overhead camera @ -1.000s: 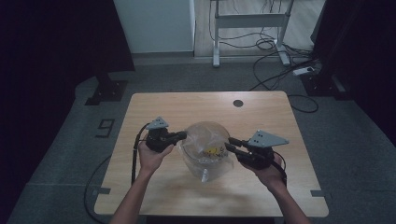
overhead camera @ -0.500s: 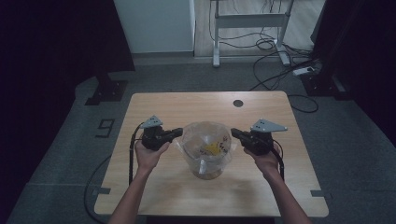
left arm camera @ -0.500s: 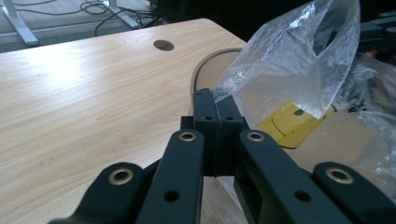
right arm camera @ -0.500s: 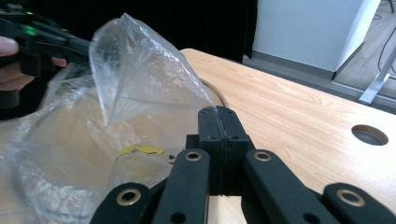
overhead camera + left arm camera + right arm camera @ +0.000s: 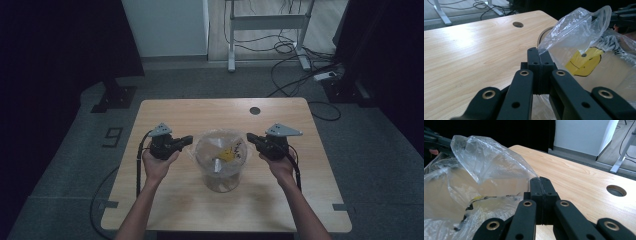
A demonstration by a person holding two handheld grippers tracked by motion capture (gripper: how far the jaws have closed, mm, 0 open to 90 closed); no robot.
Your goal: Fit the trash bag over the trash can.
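We see a clear plastic bag [image 5: 220,152] with a yellow smiley face printed on it, stretched open over a round container [image 5: 221,181] that stands near the middle of the wooden bench [image 5: 165,205]. In the high view the left gripper [image 5: 186,140] sits at the bag's left edge and the right gripper [image 5: 250,137] at its right edge, each held in a hand coming up from the bottom.

In the left gripper view its fingers [image 5: 533,57] are pressed together with a fold of the bag's rim pinched between them. In the right gripper view its fingers [image 5: 535,184] are likewise closed on the film at the opposite side of the rim.

The container looks like a pale tub, though through the crinkled plastic we cannot be sure. A round cable hole [image 5: 255,110] lies in the bench beyond the bag.
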